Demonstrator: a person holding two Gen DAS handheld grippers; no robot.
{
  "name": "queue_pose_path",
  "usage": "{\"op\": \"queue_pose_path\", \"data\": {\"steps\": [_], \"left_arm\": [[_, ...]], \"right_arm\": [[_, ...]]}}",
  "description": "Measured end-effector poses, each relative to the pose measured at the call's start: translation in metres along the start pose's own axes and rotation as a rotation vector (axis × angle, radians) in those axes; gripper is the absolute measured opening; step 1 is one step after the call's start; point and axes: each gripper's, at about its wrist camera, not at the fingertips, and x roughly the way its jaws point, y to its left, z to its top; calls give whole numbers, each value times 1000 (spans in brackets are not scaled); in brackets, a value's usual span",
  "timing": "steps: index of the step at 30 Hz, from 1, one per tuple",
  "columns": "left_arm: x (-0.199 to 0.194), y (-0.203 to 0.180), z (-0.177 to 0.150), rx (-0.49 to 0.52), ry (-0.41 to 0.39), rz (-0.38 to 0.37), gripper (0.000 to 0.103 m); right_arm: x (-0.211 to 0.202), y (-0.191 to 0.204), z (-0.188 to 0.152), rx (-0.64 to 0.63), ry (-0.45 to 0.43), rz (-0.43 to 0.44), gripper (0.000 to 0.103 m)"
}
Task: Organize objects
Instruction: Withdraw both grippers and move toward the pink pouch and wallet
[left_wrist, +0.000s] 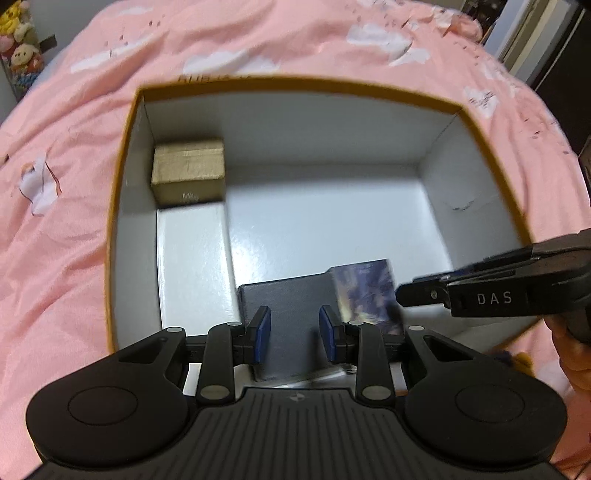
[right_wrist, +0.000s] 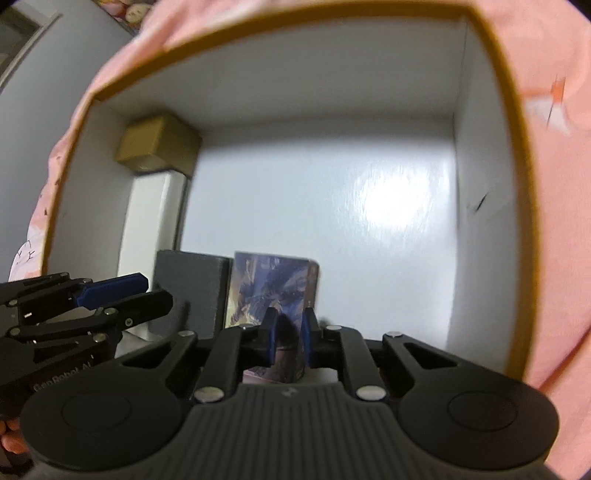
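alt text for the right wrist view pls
The right gripper reaches down into a large white-lined box, its blue pads at either side of an upright box with purple artwork. A grey box stands beside it, the left gripper over that; white and brown boxes line the left wall.

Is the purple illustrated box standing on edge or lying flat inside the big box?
Standing on edge. The purple illustrated box rises upright from the big box's floor, beside the dark grey box, its printed face vertical.
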Motion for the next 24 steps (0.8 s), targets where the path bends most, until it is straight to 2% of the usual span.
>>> {"op": "queue_pose_path", "data": {"steps": [4, 8, 12, 15, 18, 22, 24], "left_arm": [[-32, -13, -13, 41, -68, -16, 34], [-64, -28, -35, 78, -117, -9, 34], [-85, -39, -65, 82, -134, 2, 34], [-88, -46, -94, 69, -103, -2, 34], [-78, -51, -124, 35, -24, 21, 34], [-62, -47, -159, -51, 90, 0, 34], [-56, -48, -172, -80, 135, 17, 34]], "right_arm": [[-40, 14, -16, -110, -135, 35, 15], [-76, 25, -47, -220, -249, 64, 15], [-98, 48, -83, -285, -320, 73, 16], [-97, 57, -109, -324, -329, 95, 18], [-102, 62, -150, -381, -305, 85, 18], [-89, 57, -186, -380, -208, 98, 18], [-78, 54, -197, -348, -142, 112, 18]]}}
